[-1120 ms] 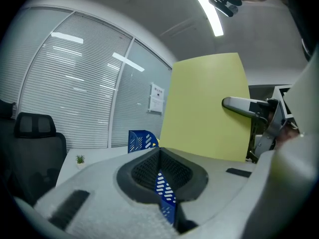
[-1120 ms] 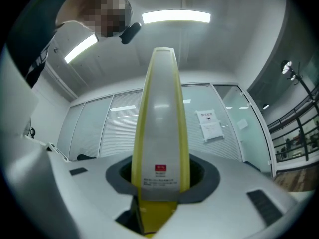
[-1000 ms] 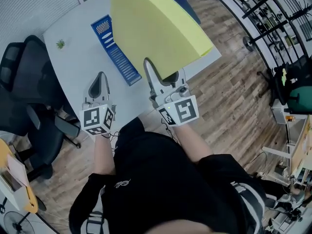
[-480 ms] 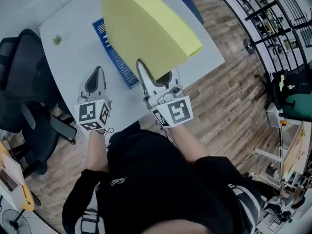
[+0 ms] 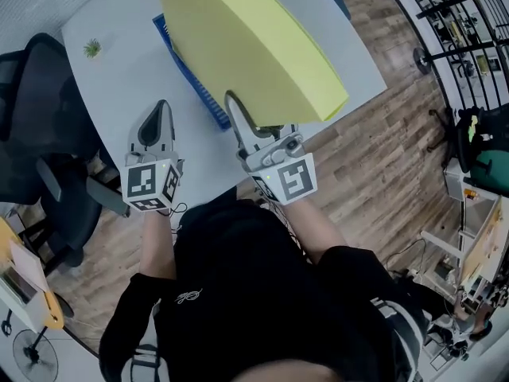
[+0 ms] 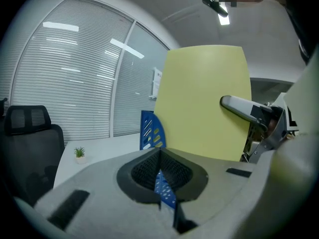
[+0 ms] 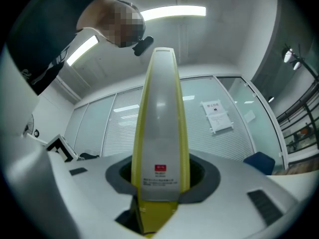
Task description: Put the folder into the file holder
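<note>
Nearest: right gripper (image 5: 256,124) clamped on the lower end of the yellow folder (image 5: 246,38), pinching both covers just beside the spine. Carries it aloft, tilted away over the table's near edge, above and partly hiding the blue file holder (image 5: 203,94); not yet in any slot. Alongside: left gripper (image 5: 157,126) pressed together on nothing, hovering over the white table (image 5: 119,78).

Looks light for its bulk: smooth plastic board, wedge-shaped, with a wide spine carrying a grey label strip. Seems stiff enough to stand out from a single pinch, yet reaches far past the jaws, so probably swings or twists if hurried. Appears glossy, likely slippery under the pads. Best gripped close to the spine, where the covers resist squeezing. Would likely benefit from the free claw steadying the far corner on the way down.

Farther out: holder of hard blue plastic, slotted in rows, with a curved upright divider. Beyond that, a small potted plant (image 5: 92,48), a black office chair (image 5: 32,118) and wood-plank floor (image 5: 382,157).
</note>
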